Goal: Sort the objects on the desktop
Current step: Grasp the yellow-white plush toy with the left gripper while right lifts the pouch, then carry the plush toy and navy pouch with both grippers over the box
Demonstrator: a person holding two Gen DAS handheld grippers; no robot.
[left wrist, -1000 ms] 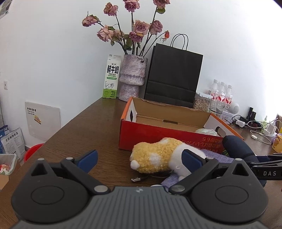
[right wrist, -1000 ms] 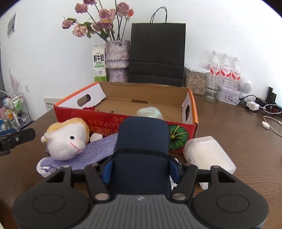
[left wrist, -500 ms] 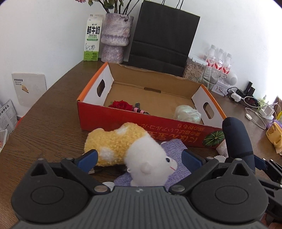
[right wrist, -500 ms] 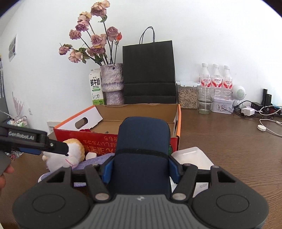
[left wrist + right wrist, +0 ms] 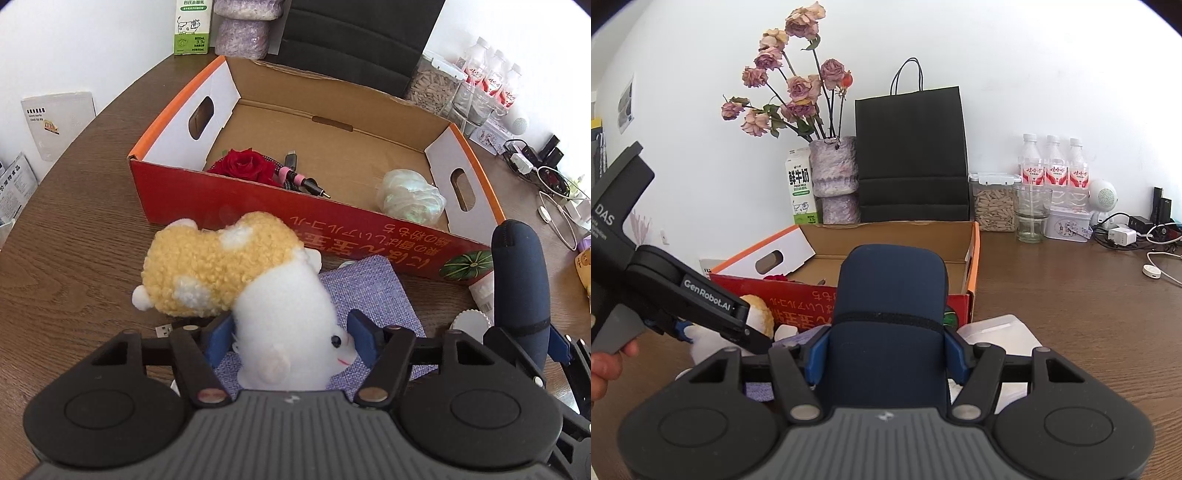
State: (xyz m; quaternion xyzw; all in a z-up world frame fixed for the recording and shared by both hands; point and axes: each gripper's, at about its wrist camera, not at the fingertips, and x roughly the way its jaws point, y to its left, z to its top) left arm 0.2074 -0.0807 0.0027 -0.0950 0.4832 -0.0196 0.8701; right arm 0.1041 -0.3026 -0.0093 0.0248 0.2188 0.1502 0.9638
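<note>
A yellow and white plush sheep (image 5: 229, 273) lies on a purple cloth (image 5: 373, 288) in front of the red cardboard box (image 5: 258, 199). My left gripper (image 5: 291, 332) is shut on the sheep's white head. My right gripper (image 5: 886, 354) is shut on a dark blue case (image 5: 890, 306), which also shows at the right of the left wrist view (image 5: 521, 273). The box holds a red rose (image 5: 243, 168), a cable (image 5: 299, 177) and a crumpled plastic bag (image 5: 410, 197). The left gripper also shows in the right wrist view (image 5: 668, 291).
A white plastic container (image 5: 1001, 328) lies right of the box. At the back stand a milk carton (image 5: 801, 192), a vase of dried roses (image 5: 834, 177), a black paper bag (image 5: 912, 158), a jar (image 5: 995, 199), a glass (image 5: 1032, 214) and water bottles (image 5: 1052, 166). Chargers and cables (image 5: 1137, 232) lie far right.
My left gripper has moved down over the sheep and closed on its head. My right gripper has kept the blue case and tilted slightly up.
</note>
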